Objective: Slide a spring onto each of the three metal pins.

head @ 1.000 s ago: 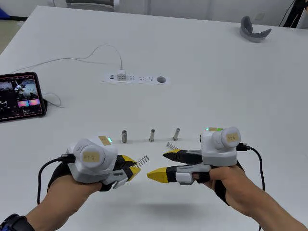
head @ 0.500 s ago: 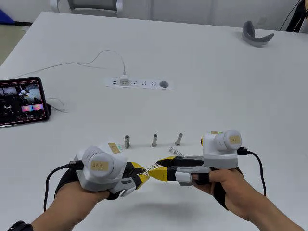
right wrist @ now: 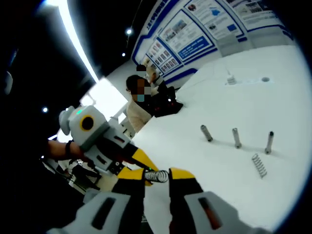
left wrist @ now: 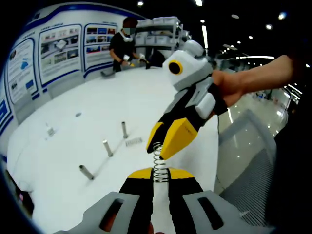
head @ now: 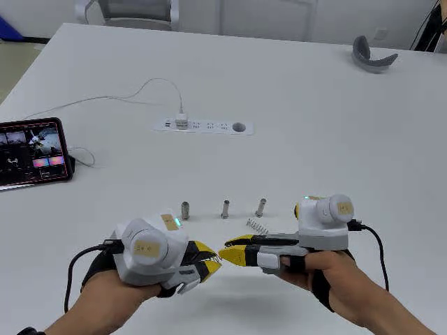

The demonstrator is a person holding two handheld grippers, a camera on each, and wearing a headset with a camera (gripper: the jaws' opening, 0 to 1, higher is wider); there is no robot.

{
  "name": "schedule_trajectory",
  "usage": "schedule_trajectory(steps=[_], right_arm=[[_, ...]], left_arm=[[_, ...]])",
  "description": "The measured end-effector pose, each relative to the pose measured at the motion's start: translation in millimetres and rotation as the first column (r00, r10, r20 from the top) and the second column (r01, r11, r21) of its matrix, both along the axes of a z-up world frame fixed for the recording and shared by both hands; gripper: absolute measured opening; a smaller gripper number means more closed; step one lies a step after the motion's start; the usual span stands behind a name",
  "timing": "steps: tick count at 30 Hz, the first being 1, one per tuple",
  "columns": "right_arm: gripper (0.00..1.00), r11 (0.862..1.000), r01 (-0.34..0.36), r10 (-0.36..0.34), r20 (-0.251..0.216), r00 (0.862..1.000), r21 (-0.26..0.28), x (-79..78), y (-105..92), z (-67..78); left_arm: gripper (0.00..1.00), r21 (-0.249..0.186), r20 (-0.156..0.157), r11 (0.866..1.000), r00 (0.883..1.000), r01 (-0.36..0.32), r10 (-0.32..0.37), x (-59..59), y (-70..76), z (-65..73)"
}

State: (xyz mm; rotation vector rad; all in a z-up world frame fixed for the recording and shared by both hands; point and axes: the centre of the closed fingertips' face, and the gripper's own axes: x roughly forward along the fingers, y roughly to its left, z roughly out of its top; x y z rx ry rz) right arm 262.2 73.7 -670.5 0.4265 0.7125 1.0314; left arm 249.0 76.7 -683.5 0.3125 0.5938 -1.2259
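Table point(head: 314, 125): white, held three pins point(head: 225, 209) and loose spring point(head: 256, 226)
Left gripper point(left wrist: 161, 174): clamped on spring point(left wrist: 159, 158)
Right gripper point(right wrist: 157, 175): pinched its other end

Looks like a lab or demo room, big white worktop point(head: 335, 125), power strip point(head: 202, 126), tablet point(head: 31, 152), wall posters point(left wrist: 56, 46), ceiling spotlights point(left wrist: 204, 34), another person point(left wrist: 124, 46) working

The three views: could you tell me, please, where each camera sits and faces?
Head view: headset, looking down at the table, left gripper, right gripper, hands.
Left gripper view: on the left gripper, along its jaws toward the spring and right gripper.
Right gripper view: on the right gripper, facing the left gripper.
Both gripper views share the spring and pins.
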Motion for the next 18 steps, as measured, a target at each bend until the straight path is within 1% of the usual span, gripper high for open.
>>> schedule_trajectory(steps=[11,14,18], right_arm=[[0.13,1.000,-0.025,0.025,0.001,1.000,0.014,-4.8,-1.1,4.1],[0.13,0.999,-0.033,0.032,0.003,0.999,0.015,-6.0,-0.7,5.8],[0.12,0.998,-0.061,0.061,0.019,0.998,-0.004,-5.9,0.7,11.1]], left_arm=[[0.10,-0.002,0.001,1.000,1.000,0.024,-0.024,-3.7,-1.3,-0.1],[0.10,-0.003,0.000,1.000,1.000,0.029,-0.029,-4.4,-1.5,0.1],[0.10,-0.007,-0.003,0.999,0.999,0.034,-0.034,-4.6,-3.1,0.6]])
